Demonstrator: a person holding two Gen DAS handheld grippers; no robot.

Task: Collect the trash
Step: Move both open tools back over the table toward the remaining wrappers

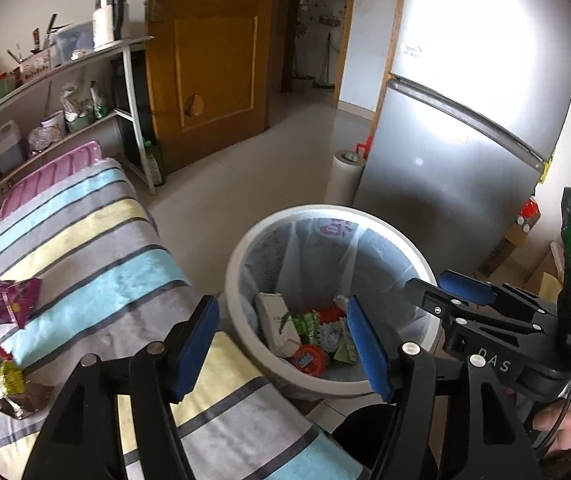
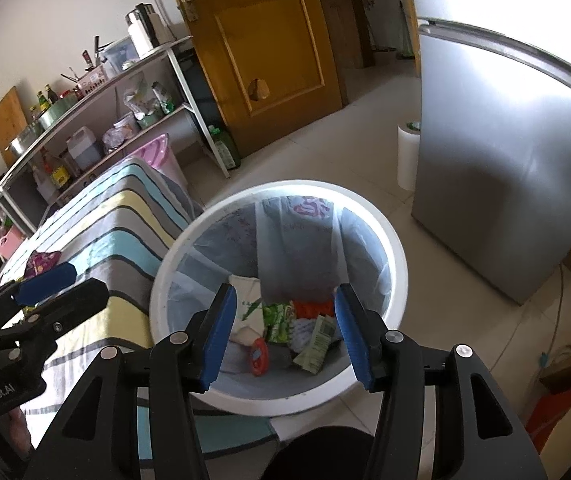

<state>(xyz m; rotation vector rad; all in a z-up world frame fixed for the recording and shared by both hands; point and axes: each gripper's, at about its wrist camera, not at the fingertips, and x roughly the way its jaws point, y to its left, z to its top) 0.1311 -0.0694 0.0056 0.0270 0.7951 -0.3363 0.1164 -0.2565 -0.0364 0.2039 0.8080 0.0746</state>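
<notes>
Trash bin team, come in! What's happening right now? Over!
Left gripper and right gripper open, empty, above the bin. Wrappers wait on the striped blanket. Nothing in the way.

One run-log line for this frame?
left gripper: open, empty | right gripper: open, empty, over bin | wrappers on striped cloth

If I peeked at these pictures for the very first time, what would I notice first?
First you'd spot the round white trash bin on the floor beside the striped bed, with colourful wrappers piled at its bottom. Both open grippers, left and right, are above it, holding nothing. More crumpled snack wrappers lie on the striped bedspread, and a tall silver fridge stands behind the bin.
</notes>
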